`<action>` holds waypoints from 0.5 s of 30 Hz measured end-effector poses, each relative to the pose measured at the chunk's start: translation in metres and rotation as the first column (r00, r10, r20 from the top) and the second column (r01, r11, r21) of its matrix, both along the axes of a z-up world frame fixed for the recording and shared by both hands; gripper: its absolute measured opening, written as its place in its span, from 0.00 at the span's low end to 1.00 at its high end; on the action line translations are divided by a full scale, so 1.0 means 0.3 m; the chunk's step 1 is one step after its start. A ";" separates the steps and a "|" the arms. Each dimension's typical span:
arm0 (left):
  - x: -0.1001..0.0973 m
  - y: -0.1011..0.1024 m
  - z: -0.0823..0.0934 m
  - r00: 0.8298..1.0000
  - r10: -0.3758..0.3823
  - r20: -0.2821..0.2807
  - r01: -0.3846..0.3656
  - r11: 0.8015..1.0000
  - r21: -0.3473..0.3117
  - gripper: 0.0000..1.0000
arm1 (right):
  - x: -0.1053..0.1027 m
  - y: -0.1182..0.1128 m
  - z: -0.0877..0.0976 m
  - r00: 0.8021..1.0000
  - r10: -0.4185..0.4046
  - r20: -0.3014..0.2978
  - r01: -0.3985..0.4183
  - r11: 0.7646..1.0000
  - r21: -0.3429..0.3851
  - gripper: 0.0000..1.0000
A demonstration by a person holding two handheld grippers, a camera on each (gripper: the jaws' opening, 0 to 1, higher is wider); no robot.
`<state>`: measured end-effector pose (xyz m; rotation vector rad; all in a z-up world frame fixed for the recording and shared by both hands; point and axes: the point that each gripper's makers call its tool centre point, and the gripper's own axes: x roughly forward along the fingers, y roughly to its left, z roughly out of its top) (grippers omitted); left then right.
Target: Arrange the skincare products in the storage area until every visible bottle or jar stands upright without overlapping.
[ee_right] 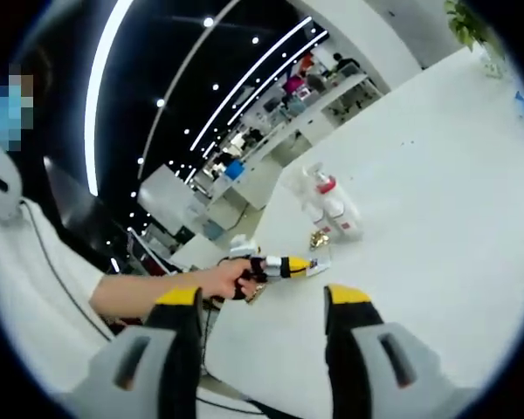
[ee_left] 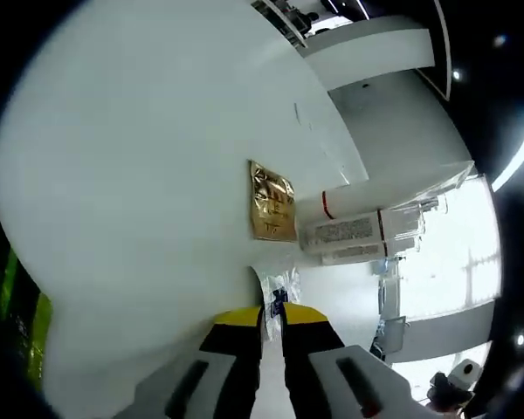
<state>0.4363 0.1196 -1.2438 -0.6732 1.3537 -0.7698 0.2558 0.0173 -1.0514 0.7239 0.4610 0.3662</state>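
My left gripper [ee_left: 272, 321] has its yellow-tipped jaws drawn nearly together, clamped on a small clear sachet [ee_left: 277, 292] with blue print that sticks out from between the tips at 12 o'clock. In the right gripper view the same gripper [ee_right: 290, 266] reaches in from 9 o'clock in my hand [ee_right: 214, 281], with the sachet [ee_right: 320, 263] at its tip just above the tabletop [ee_right: 437, 218].

Just beyond the sachet, toward 12 o'clock in the left gripper view, a gold foil packet [ee_left: 272, 202] lies flat on the white tabletop [ee_left: 140, 157]. To its 3 o'clock are white tube boxes [ee_left: 349, 234] with printed text and a red band, and a clear pump bottle [ee_left: 410, 218] beside them; in this rolled view I cannot tell which of them stand upright. In the right gripper view the bottles [ee_right: 327, 202] form a tight cluster near the far edge at 12 o'clock, one with a red collar, with the gold packet [ee_right: 320, 236] at their foot.

My right gripper [ee_right: 264, 305] is spread wide, with nothing between the jaws, well apart from the cluster.

The tabletop lies bare and broad toward 3 o'clock in the right gripper view, its near edge running under my left hand at 7 o'clock. In the left gripper view the white surface spreads open from 9 to 12 o'clock.
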 end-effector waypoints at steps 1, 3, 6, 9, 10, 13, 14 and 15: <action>0.005 0.005 0.002 1.000 -0.009 0.008 0.009 1.000 0.012 0.10 | -0.001 0.001 0.001 1.000 0.000 0.001 0.000 1.000 0.000 0.55; 0.009 0.012 0.008 0.999 -0.023 0.026 0.022 0.999 0.027 0.13 | -0.001 0.002 0.003 1.000 -0.002 0.003 0.002 1.000 0.004 0.55; 0.013 0.028 0.035 0.999 -0.029 0.039 0.027 0.999 0.028 0.18 | -0.002 0.010 0.000 1.000 0.002 0.004 -0.002 1.000 0.007 0.55; 0.028 0.043 0.045 0.997 -0.031 0.075 0.028 0.999 0.033 0.18 | -0.003 0.016 -0.003 1.000 0.003 0.003 -0.003 1.000 0.010 0.55; 0.038 0.044 0.049 0.994 -0.038 0.104 0.035 0.999 0.033 0.18 | -0.003 0.019 -0.004 1.000 0.004 0.004 -0.004 1.000 0.013 0.55; 0.029 0.036 0.080 0.956 -0.155 0.247 0.142 0.987 0.068 0.21 | -0.005 0.029 -0.006 1.000 0.007 0.004 -0.007 1.000 0.018 0.55; 0.017 0.026 0.088 0.929 -0.213 0.302 0.192 0.977 0.096 0.21 | -0.007 0.031 -0.009 1.000 0.007 0.003 -0.007 1.000 0.019 0.55; 0.012 0.020 0.092 0.882 -0.279 0.378 0.241 0.959 0.145 0.21 | -0.008 0.032 -0.010 1.000 0.007 0.002 -0.007 1.000 0.021 0.55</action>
